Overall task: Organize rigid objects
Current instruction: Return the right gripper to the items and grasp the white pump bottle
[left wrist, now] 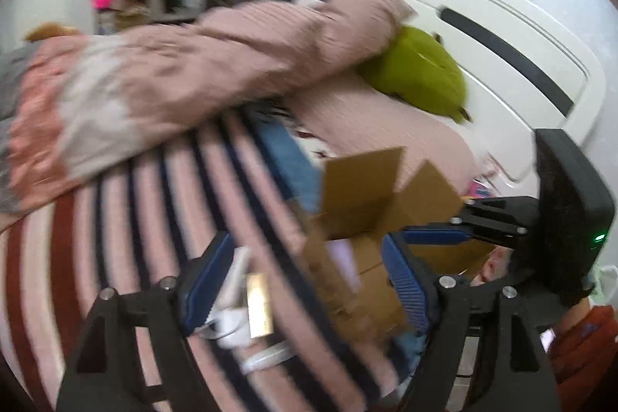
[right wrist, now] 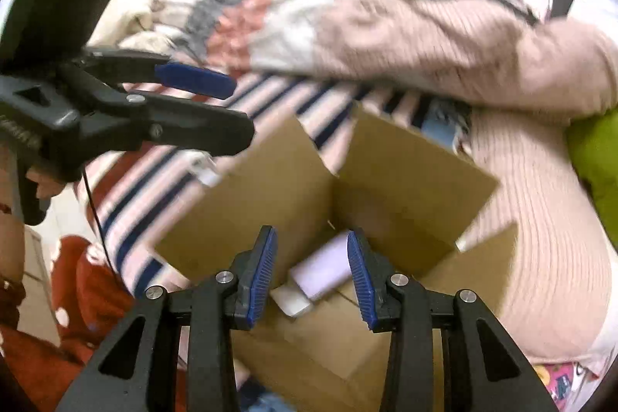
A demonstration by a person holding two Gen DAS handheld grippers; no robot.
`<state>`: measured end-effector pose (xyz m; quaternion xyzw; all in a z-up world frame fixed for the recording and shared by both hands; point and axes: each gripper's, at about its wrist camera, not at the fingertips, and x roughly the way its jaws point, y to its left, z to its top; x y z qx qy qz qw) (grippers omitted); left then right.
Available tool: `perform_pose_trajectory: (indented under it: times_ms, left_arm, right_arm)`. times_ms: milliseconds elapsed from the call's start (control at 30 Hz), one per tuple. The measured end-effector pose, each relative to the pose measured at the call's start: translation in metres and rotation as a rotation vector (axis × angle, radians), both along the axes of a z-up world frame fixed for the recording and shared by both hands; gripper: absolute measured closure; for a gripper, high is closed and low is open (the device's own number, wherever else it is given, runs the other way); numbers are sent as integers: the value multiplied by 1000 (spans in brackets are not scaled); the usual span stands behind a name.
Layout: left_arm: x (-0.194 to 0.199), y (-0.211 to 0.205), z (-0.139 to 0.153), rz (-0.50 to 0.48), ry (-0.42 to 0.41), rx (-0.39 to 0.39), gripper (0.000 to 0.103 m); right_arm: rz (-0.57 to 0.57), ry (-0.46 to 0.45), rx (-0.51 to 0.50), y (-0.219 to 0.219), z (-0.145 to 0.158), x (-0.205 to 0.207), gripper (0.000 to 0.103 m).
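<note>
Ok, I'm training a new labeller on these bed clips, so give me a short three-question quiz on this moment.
1. True or false: the cardboard box stands open.
2. What lies inside the box? A) lilac container B) green pillow C) gold padlock
3. Fill in: the right gripper is ____ above the box.

Key: 1 true; 2 A; 3 open. The left gripper is open too, over the striped blanket.
</note>
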<state>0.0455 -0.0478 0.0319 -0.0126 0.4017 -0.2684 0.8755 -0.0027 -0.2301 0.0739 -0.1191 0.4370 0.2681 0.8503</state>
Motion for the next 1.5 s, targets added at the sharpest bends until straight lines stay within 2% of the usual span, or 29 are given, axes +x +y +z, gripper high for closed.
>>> perform_pose_trajectory:
  times_ms: [100, 200, 267, 333, 467, 500, 567, 667, 833, 933, 1100, 1133, 1167, 1300, 1367, 1500]
  left_arm:
    - [-24, 48, -3, 113, -57, 36, 26]
    - [-43, 91, -17, 200, -82, 34, 26]
    - [-51, 107, -30, 238, -86, 39, 26]
    - [-62, 126, -46, 275, -82, 47, 26]
    - [-76, 153, -75, 305, -58, 25, 26]
    - [-78, 157, -83, 307, -48, 17, 26]
    - [-82, 161, -96, 309, -31, 11, 26]
    - [-87, 165, -112, 316, -1, 23, 26]
    - [-90, 177, -131, 338, 36, 30, 26]
    - [-91, 184, -136, 348, 47, 30, 26]
    - [-87, 189, -137, 363, 57, 24, 26]
    - [-87, 189, -137, 363, 56, 24, 26]
    - [-87, 188, -136, 361, 56, 25, 26]
    - [-86, 184, -132, 347, 54, 24, 26]
    - [-86, 179, -127, 321, 57, 6, 26]
    - [-86, 162, -108, 209, 60, -99, 26]
  right_arm:
    - [72, -32, 91, 37, 9, -18, 69]
    - [134, -25, 160, 71, 7, -32, 68]
    - [166, 18, 218, 96, -3, -43, 67]
    - [156, 81, 246, 115, -20, -52, 60]
    - [82, 93, 188, 139, -58, -72, 54]
    - [45, 93, 175, 143, -70, -75, 47]
    - [-73, 59, 132, 141, -90, -74, 37]
    - [-224, -19, 37, 136, -119, -73, 31]
    - [-379, -14, -28, 120, -155, -55, 30]
    - [-375, -20, -43, 120, -164, -50, 30]
    - [-381, -3, -58, 126, -171, -43, 31]
    - [-386, -9, -67, 126, -171, -42, 33]
    - [-388, -12, -76, 126, -170, -42, 43]
    - [-362, -29, -81, 130, -165, -45, 46]
    - [-321, -46, -62, 133, -157, -49, 46]
    - [-115, -43, 44, 147, -124, -56, 46]
